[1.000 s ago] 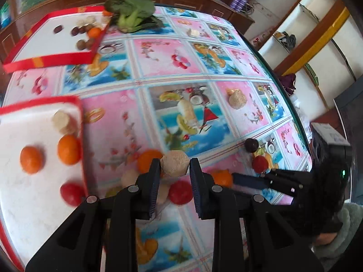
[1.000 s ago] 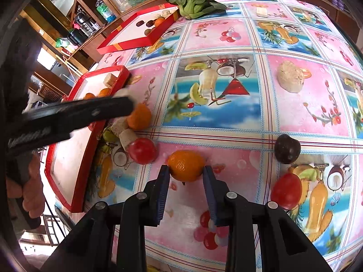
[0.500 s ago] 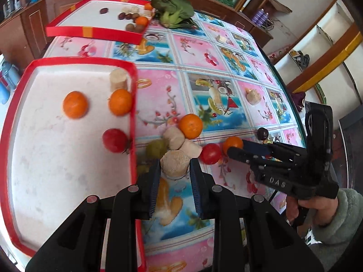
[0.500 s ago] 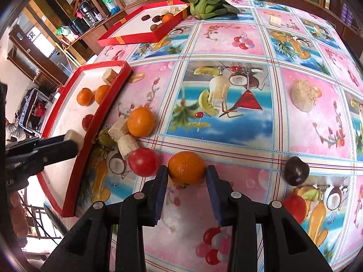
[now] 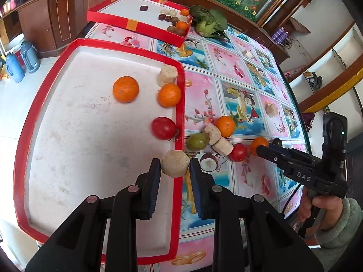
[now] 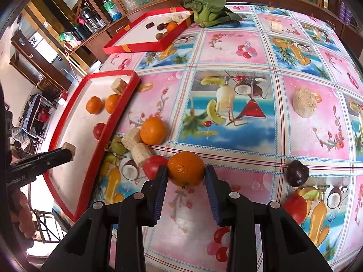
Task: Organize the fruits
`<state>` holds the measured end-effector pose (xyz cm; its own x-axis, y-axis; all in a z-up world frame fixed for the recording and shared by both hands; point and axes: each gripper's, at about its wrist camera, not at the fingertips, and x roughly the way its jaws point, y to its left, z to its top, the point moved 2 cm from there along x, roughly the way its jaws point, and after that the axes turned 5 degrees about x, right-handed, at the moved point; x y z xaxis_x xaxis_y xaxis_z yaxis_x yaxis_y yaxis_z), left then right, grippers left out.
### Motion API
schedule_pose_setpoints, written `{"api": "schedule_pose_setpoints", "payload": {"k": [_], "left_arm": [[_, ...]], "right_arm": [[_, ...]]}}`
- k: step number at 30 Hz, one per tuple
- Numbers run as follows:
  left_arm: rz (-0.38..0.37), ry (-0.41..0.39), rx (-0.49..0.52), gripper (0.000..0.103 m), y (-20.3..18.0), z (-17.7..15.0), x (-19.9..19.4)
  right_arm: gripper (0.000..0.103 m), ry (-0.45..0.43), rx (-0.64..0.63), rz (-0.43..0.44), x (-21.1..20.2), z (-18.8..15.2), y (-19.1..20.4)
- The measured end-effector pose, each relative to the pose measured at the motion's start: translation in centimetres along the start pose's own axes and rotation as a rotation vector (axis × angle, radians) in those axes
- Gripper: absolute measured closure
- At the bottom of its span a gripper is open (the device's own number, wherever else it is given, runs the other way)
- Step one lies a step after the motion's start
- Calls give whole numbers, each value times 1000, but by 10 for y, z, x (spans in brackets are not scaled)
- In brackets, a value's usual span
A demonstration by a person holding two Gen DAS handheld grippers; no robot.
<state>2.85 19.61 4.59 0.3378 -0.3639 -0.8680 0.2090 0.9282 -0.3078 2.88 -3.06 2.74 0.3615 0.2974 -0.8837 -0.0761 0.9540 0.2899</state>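
Left wrist view shows the left gripper [image 5: 175,172] clamped on a pale beige faceted chunk [image 5: 174,163], held just over the right rim of the near red tray [image 5: 180,104]. Both blue pads press its sides. On the tray's white floor lie two oranges [image 5: 126,89], a red tomato [image 5: 163,128] by the right rim, and another beige chunk [image 5: 167,75] in the far right corner. On the fruit-print tablecloth [image 5: 226,56] just beside the tray sit a green pear [image 5: 197,141], two beige chunks, an orange and a tomato. A far red tray [image 5: 136,26] holds small dark fruits and oranges, with a leafy green vegetable [image 5: 209,22] beside it.

Right wrist view shows the right gripper [image 6: 186,178] set around an orange [image 6: 186,168] that rests on the tablecloth; the left pad touches the fruit, while a thin gap shows at the right pad, so the jaws stand slightly parted, having just shifted a little. A red tomato [image 6: 154,163] touches the orange's left side. A dark plum [image 6: 297,173] lies well to the right, with another tomato [image 6: 296,208] near it.
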Motion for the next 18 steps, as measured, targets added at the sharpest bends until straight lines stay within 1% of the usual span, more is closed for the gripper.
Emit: {"api": "schedule_pose_setpoints", "payload": {"k": [10, 18], "left_arm": [[41, 6, 29, 80, 7, -3, 0], [88, 17, 43, 80, 20, -5, -1]], "right_arm": [[69, 5, -23, 41, -4, 1, 27], [69, 23, -67, 68, 3, 3, 56]]}}
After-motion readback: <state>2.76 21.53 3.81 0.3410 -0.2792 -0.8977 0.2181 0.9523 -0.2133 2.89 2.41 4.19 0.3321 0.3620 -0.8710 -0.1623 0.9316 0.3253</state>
